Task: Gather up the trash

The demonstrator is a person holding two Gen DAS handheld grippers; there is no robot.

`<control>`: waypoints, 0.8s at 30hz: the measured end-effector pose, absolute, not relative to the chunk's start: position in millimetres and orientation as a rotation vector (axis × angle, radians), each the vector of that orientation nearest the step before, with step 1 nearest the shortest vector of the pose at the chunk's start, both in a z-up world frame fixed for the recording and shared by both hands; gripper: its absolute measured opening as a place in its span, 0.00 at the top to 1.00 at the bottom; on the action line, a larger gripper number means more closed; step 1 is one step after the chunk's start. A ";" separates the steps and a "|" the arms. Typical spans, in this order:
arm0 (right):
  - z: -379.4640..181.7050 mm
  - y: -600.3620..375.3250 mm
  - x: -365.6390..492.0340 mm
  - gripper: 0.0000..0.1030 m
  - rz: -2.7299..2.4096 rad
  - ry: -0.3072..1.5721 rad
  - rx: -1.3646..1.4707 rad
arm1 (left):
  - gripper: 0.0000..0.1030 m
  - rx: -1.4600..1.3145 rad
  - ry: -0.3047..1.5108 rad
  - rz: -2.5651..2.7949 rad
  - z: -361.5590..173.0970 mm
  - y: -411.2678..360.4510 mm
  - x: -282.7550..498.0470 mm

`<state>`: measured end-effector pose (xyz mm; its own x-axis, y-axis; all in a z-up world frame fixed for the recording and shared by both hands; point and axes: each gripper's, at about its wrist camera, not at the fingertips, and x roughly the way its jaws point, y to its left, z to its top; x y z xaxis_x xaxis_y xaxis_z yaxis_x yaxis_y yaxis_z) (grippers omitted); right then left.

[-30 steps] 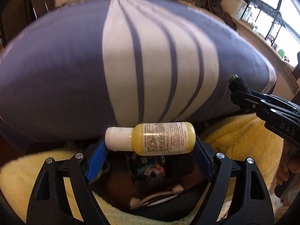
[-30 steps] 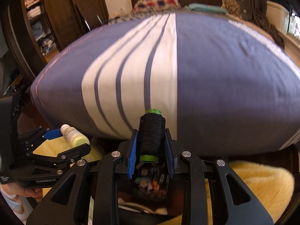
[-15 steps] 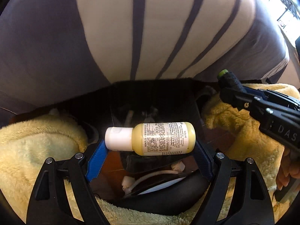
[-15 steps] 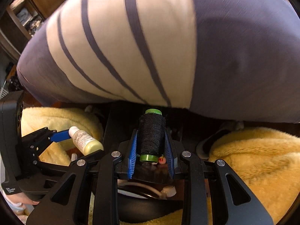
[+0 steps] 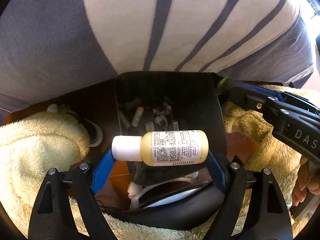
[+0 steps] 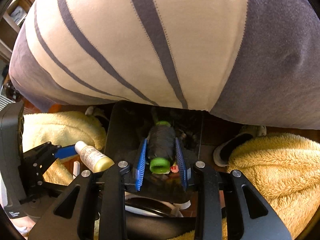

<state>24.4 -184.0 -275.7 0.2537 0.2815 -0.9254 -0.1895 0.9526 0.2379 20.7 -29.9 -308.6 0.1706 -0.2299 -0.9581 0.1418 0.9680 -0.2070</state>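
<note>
Bottle point(image 5: 170, 148) and spool point(image 6: 161, 146) above bin point(image 5: 216, 120), bed point(image 5: 140, 30) behind.

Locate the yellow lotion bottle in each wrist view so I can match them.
Left wrist: yellow lotion bottle lies crosswise at lower centre, between the left gripper fingers.
Right wrist: lower left, white cap pointing up-left.
Shared landmark: black trash bin under the striped bedcover.

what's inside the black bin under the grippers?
Black bin holds a small heap of trash: a pale tube and crumpled bits. The yellow bottle in the left gripper covers the near part; the rest is too dark to identify.
</note>
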 end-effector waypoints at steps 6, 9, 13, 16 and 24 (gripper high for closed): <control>-267.8 -188.0 25.7 0.41 0.304 1.244 0.091 | 0.08 -0.067 1.331 -0.248 -295.4 -30.5 18.9; -260.8 -192.7 24.3 0.36 0.291 1.221 0.096 | 0.08 -0.052 1.306 -0.243 -286.5 -31.8 16.6; -247.1 -199.1 20.5 0.23 0.258 1.172 0.093 | 0.08 -0.036 1.258 -0.235 -269.9 -30.6 12.5; -229.4 -207.8 16.1 0.16 0.229 1.114 0.095 | 0.08 -0.034 1.216 -0.230 -253.5 -29.3 10.6; -174.7 -227.3 4.3 0.06 0.182 0.968 0.099 | 0.08 -0.022 1.054 -0.203 -189.6 -17.1 5.2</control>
